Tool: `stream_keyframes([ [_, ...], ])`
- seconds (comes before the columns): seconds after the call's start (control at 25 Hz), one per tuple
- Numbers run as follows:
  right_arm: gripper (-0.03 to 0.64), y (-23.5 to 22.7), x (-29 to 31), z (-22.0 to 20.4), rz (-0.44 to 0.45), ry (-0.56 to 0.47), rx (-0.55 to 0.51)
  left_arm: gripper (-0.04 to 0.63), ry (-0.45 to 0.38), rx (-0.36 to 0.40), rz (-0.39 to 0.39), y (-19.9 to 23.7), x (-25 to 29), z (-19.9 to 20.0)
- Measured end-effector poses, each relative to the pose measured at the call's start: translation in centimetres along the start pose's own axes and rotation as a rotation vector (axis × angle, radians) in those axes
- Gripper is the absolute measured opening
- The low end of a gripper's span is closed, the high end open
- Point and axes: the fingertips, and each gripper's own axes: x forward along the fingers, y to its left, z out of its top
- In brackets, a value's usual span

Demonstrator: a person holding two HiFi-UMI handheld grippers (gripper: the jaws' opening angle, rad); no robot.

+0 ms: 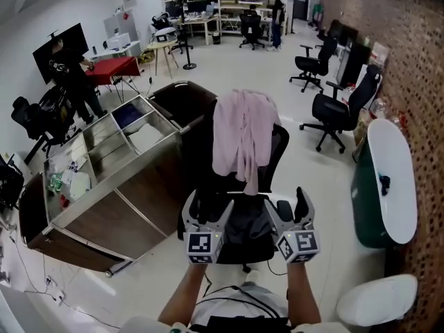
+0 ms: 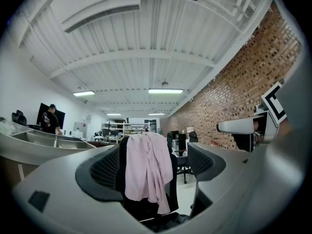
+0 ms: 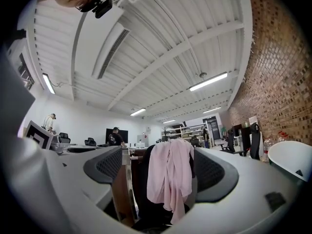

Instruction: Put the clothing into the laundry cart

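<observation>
Jaws apart; clothing (image 1: 239,134) over chair (image 1: 279,148)

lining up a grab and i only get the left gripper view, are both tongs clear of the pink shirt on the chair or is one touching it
Observer: Both are clear. In the head view the left tongs and right tongs sit over the chair seat, short of the pink shirt draped on the backrest.
Operator: is the right one open
Observer: Yes. The right gripper view shows its jaws apart with nothing between them.
Operator: where's the cart
Observer: In the head view a dark cart stands beyond the chair and to its left, beside a compartmented cabinet.
</observation>
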Motion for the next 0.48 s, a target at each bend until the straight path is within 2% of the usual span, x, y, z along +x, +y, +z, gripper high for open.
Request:
stream_keyframes([
  [0.32, 0.471, -4.9, 5.4, -0.6, 0.077, 0.01, 0.003, 0.423, -0.01, 0.037, 0.031, -1.7, 7.2, 0.7],
  [0.48, 0.471, -7.1, 6.2, -2.5, 0.095, 0.025, 0.036, 0.423, -0.001, 0.027, 0.067, -2.5, 8.8, 0.1],
])
